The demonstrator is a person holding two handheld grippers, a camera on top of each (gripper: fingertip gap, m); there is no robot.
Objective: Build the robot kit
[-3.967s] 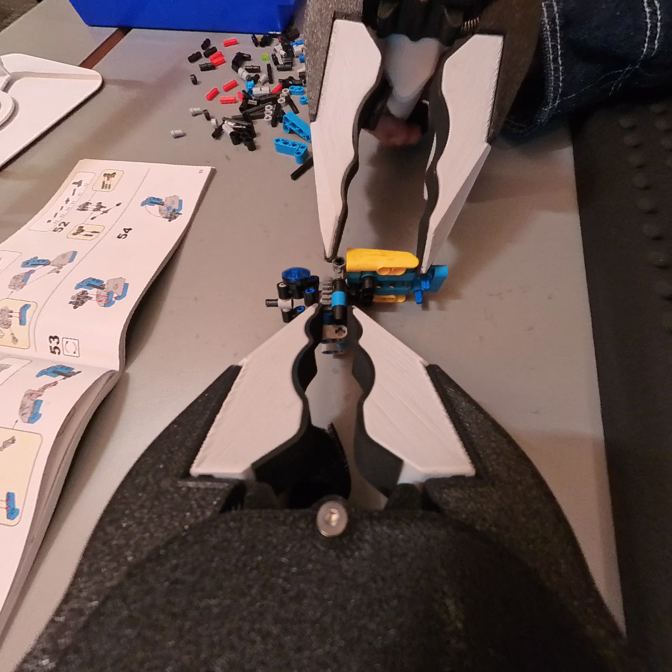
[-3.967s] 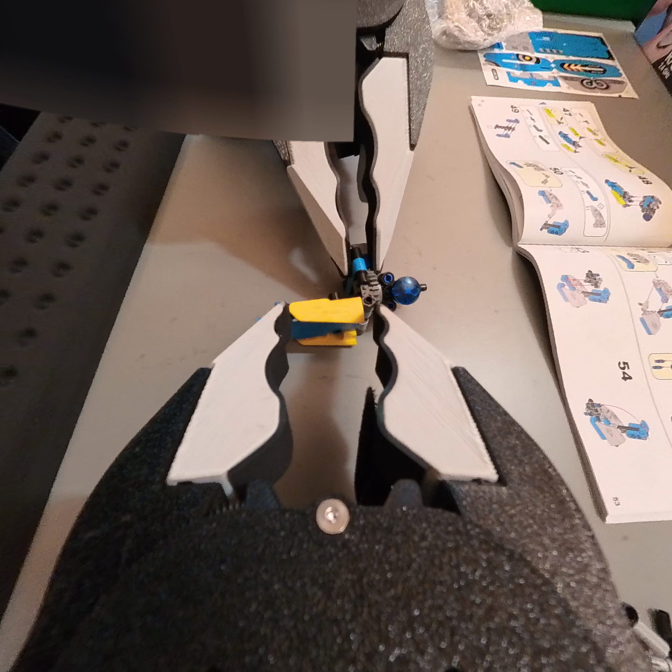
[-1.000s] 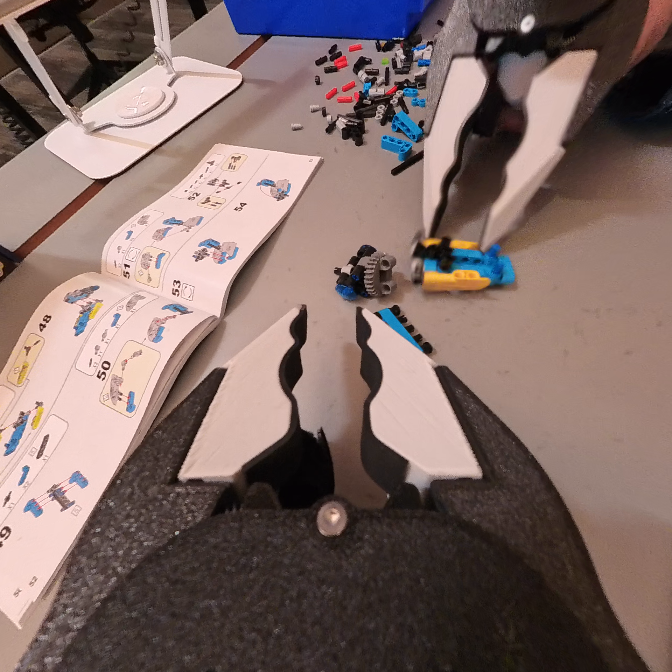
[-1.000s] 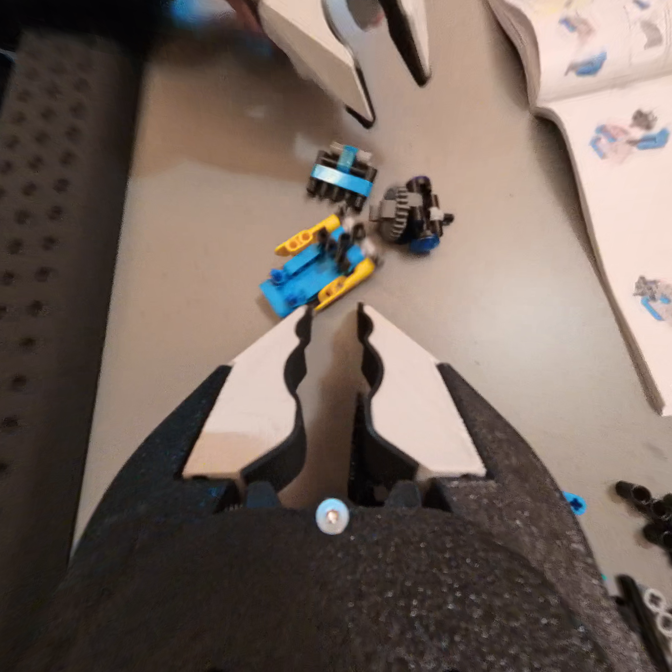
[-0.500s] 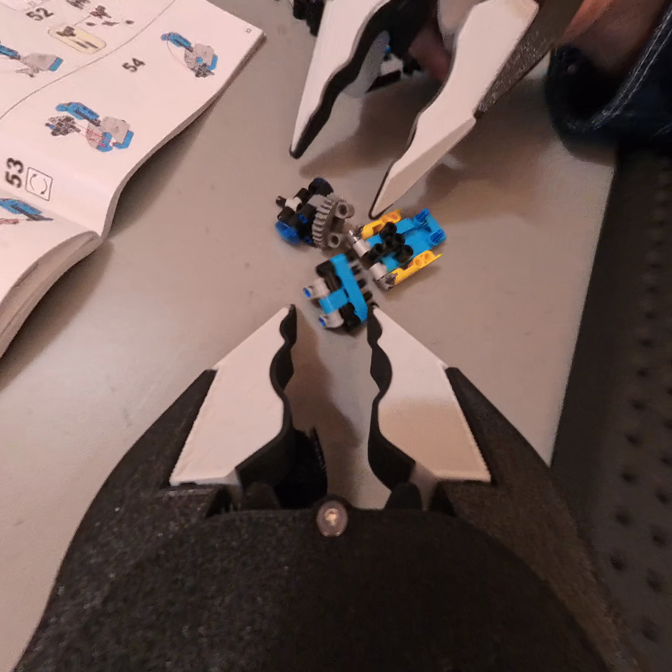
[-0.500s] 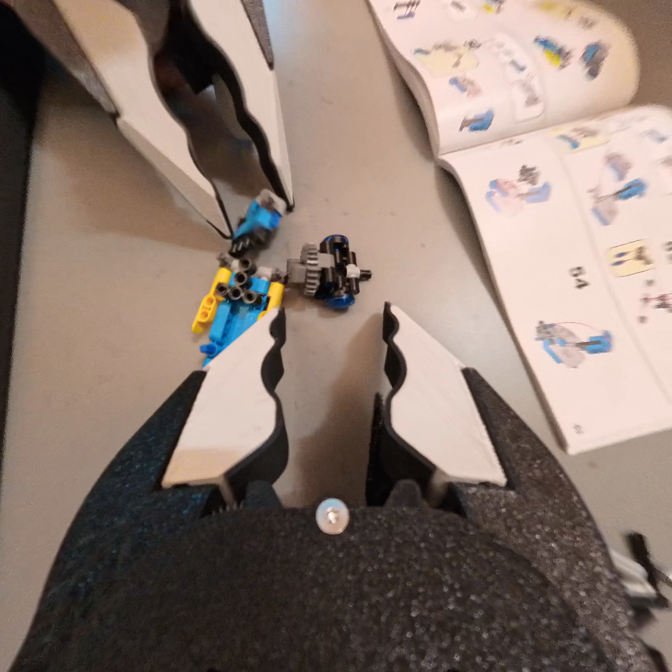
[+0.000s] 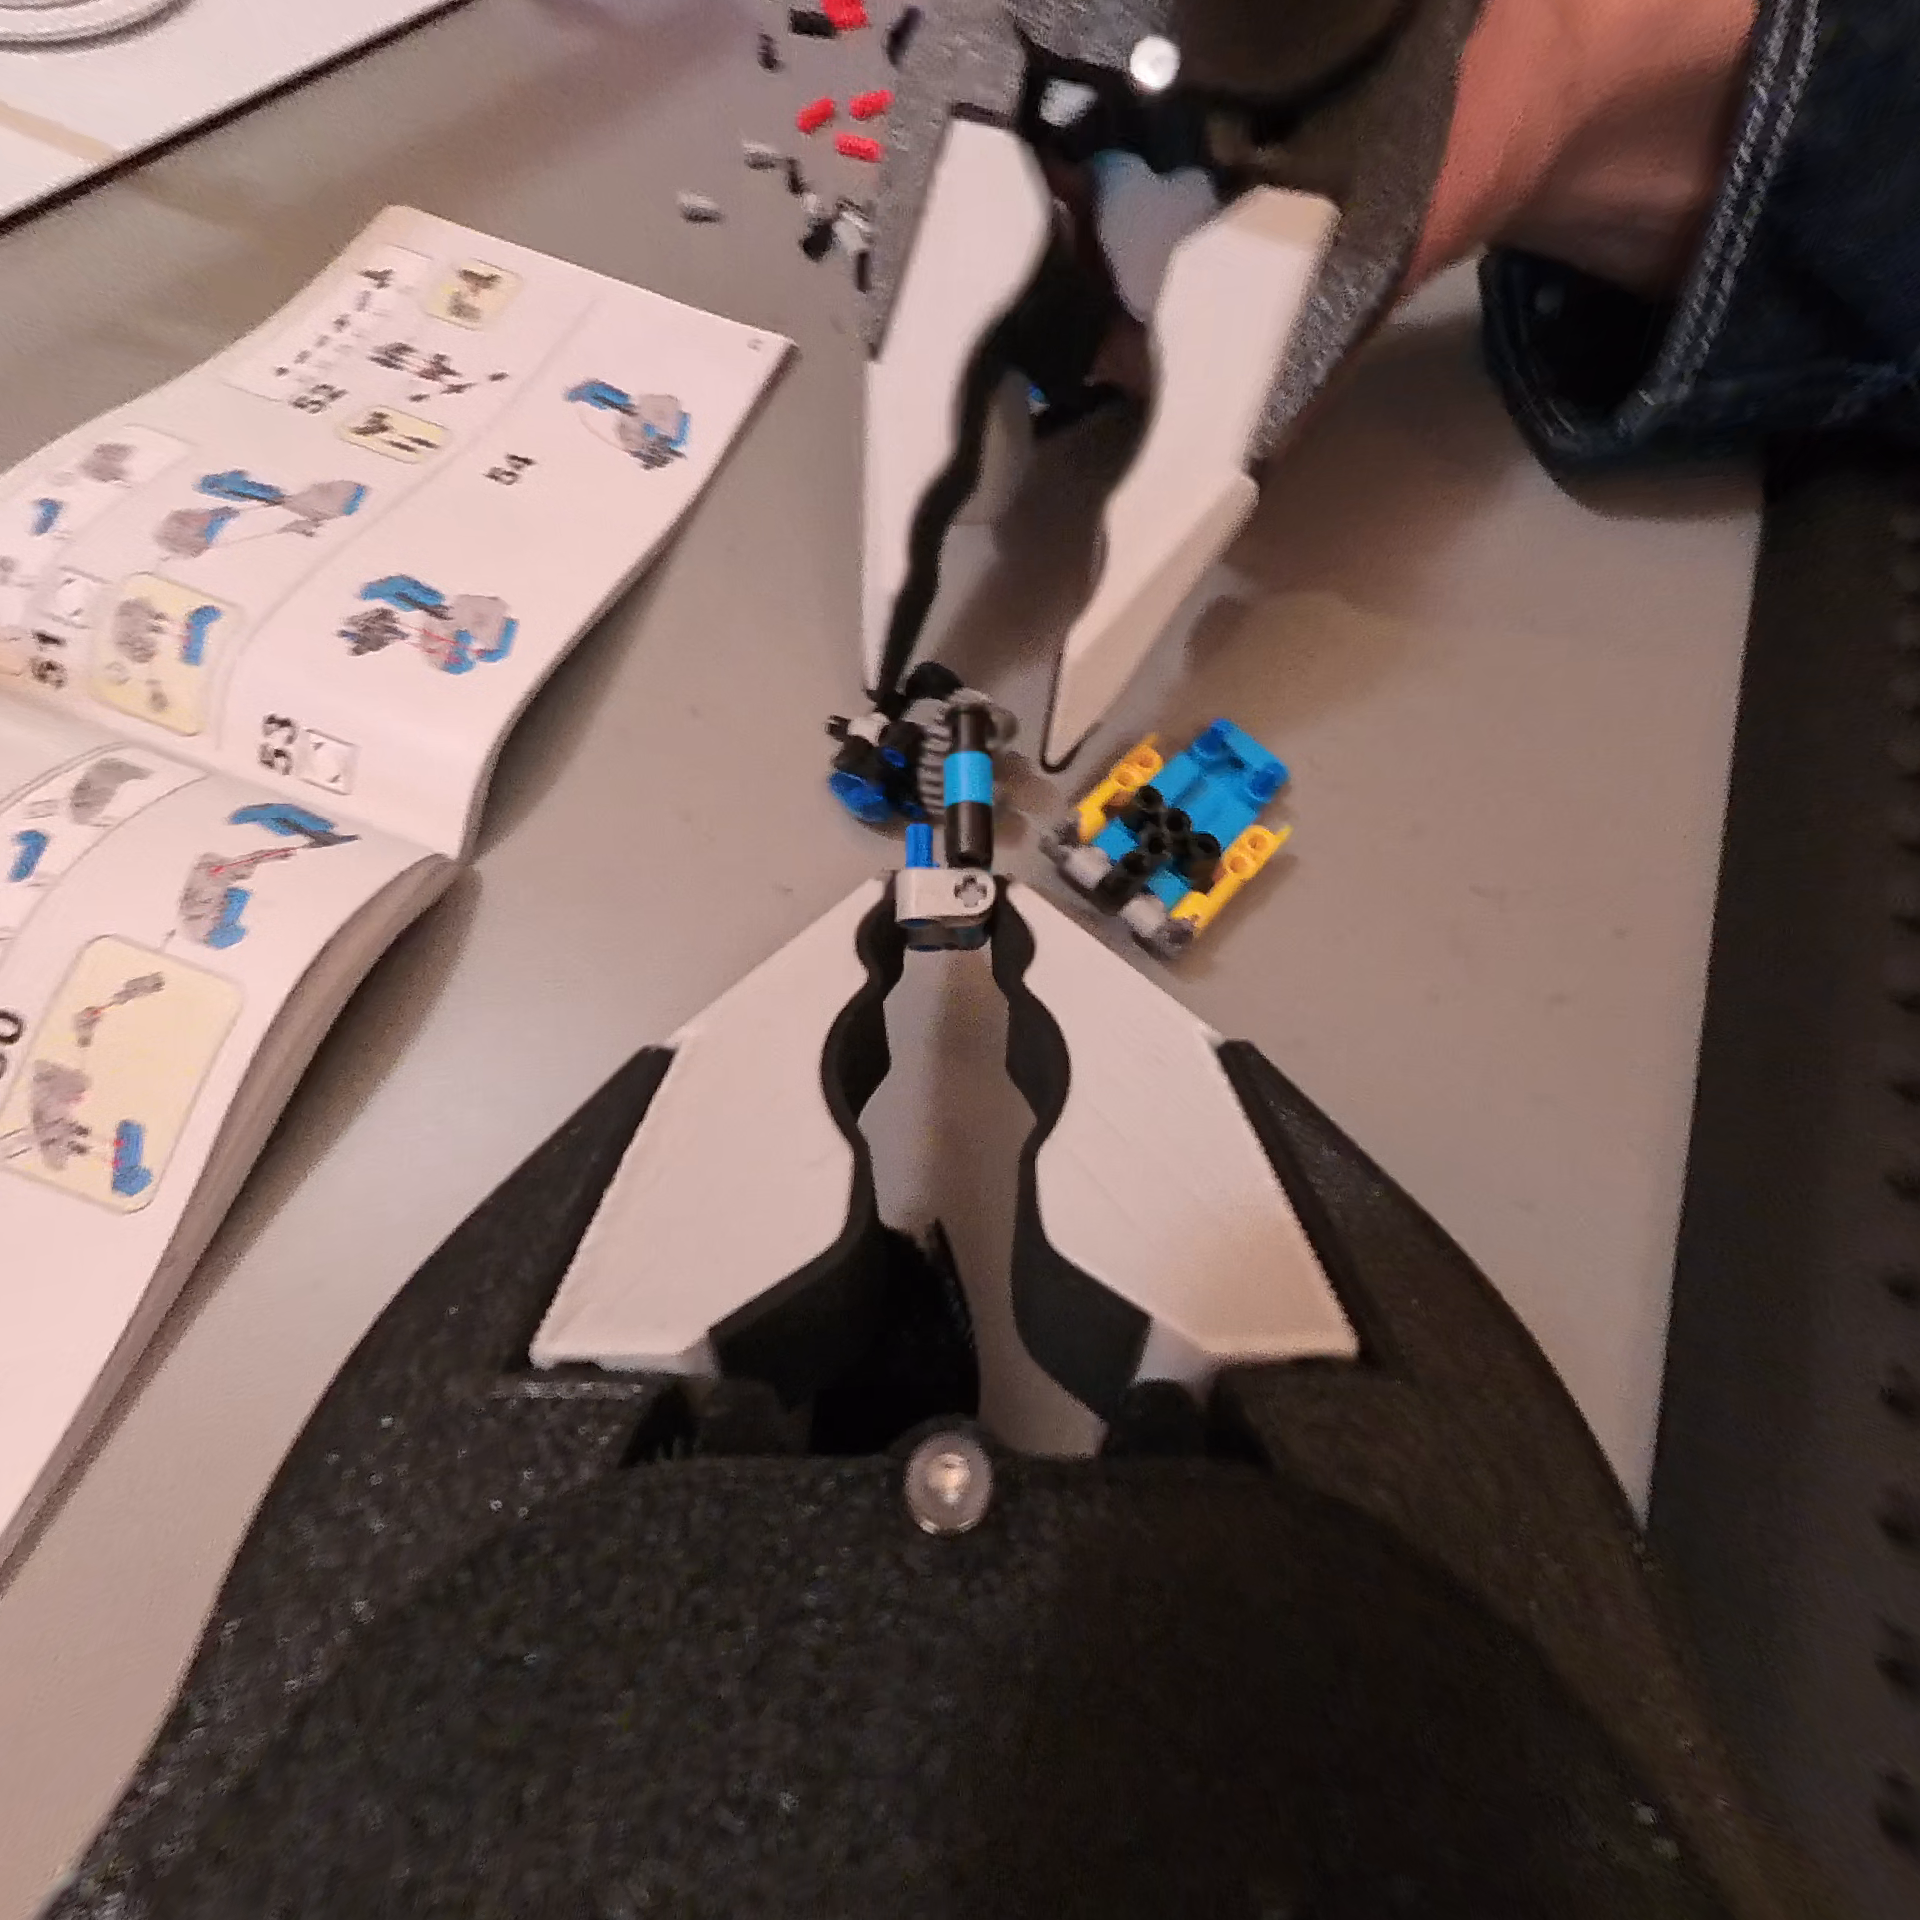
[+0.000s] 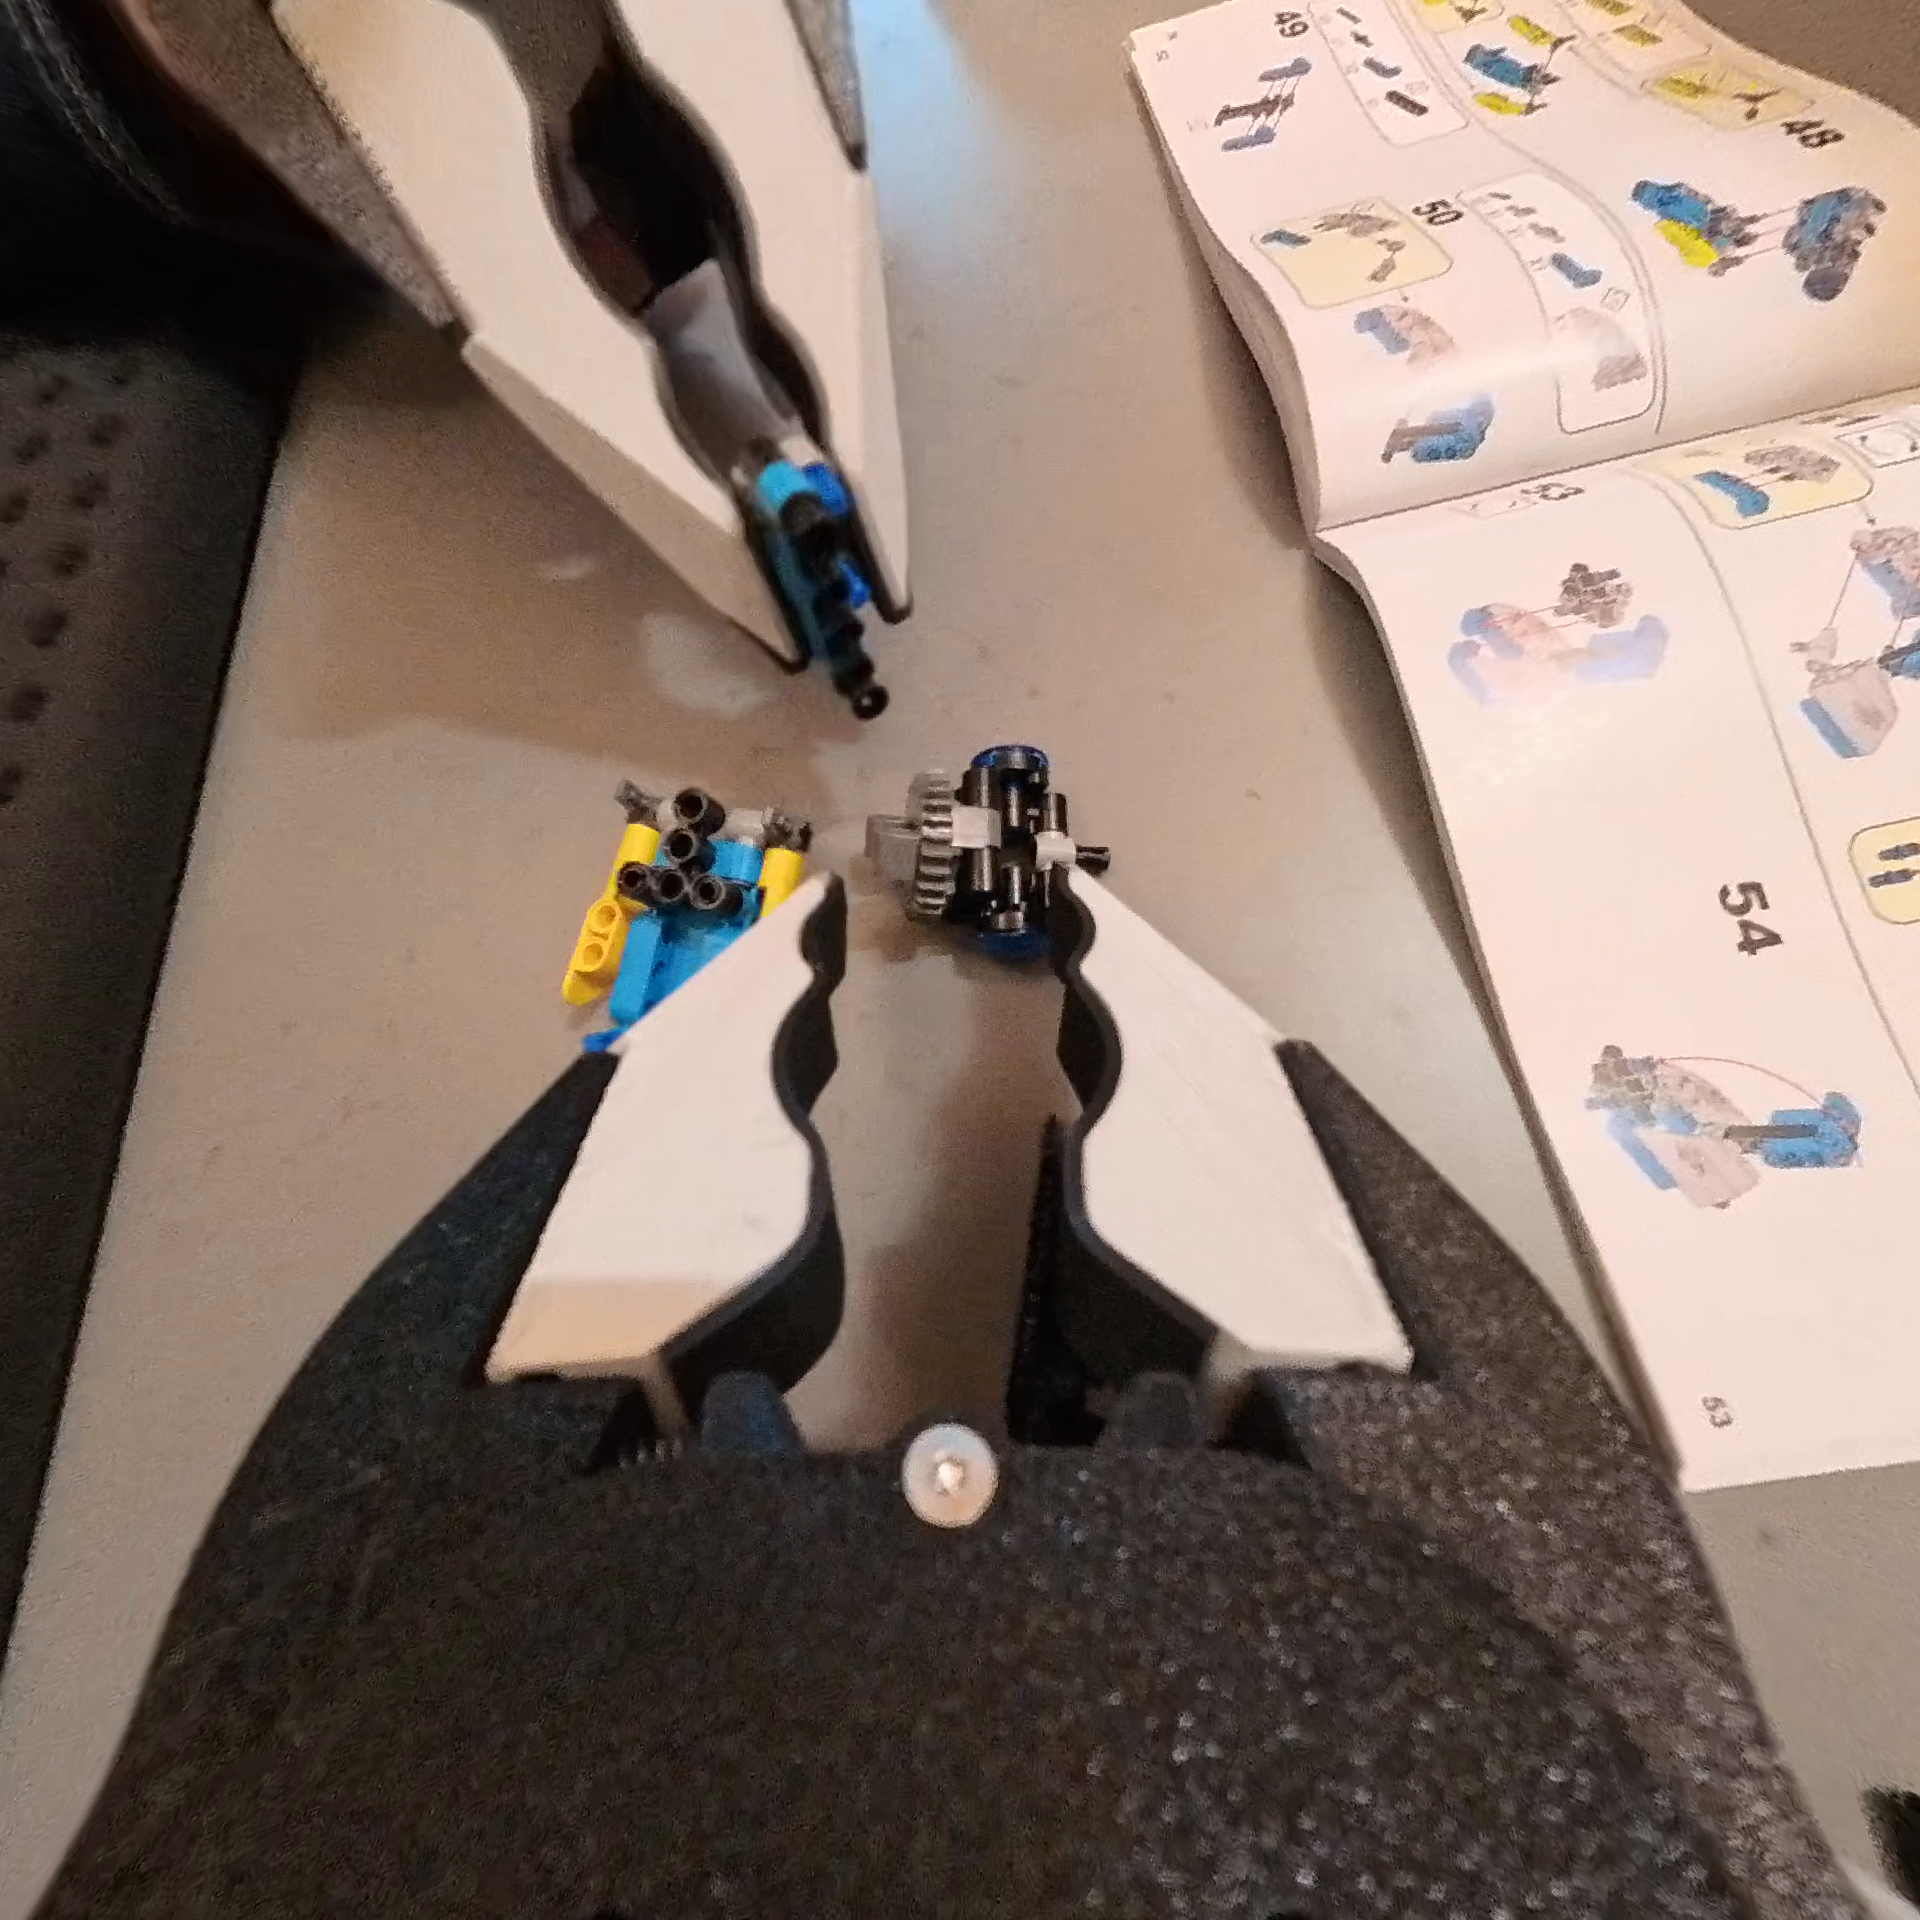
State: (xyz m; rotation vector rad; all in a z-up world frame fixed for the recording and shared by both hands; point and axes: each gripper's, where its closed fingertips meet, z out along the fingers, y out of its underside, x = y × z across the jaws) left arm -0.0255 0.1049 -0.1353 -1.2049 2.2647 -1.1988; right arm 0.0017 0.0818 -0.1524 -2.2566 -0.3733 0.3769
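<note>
Left gripper [image 7: 943, 906] clamps blue-black pin piece [image 7: 961, 800]; right gripper [image 8: 951, 883] open, straddling gear cluster [image 8: 987, 847] mid-counter. Light, rigid, probably pops apart.

Blue-black pin piece [image 7: 951, 904] clamped in left jaws; gear cluster [image 8: 977, 862] between right jaws; yellow-blue block [image 8: 675, 883] beside.

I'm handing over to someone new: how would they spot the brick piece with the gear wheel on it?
Start at the open instruction booklet on the grey table; the cluster of three small brick builds lies beside it. The gear piece lies on the table between the fingertips of the right tool, nearest the booklet. It alone is mostly black with a grey toothed wheel; its neighbour on the table, the flat piece, is yellow and blue.
</note>
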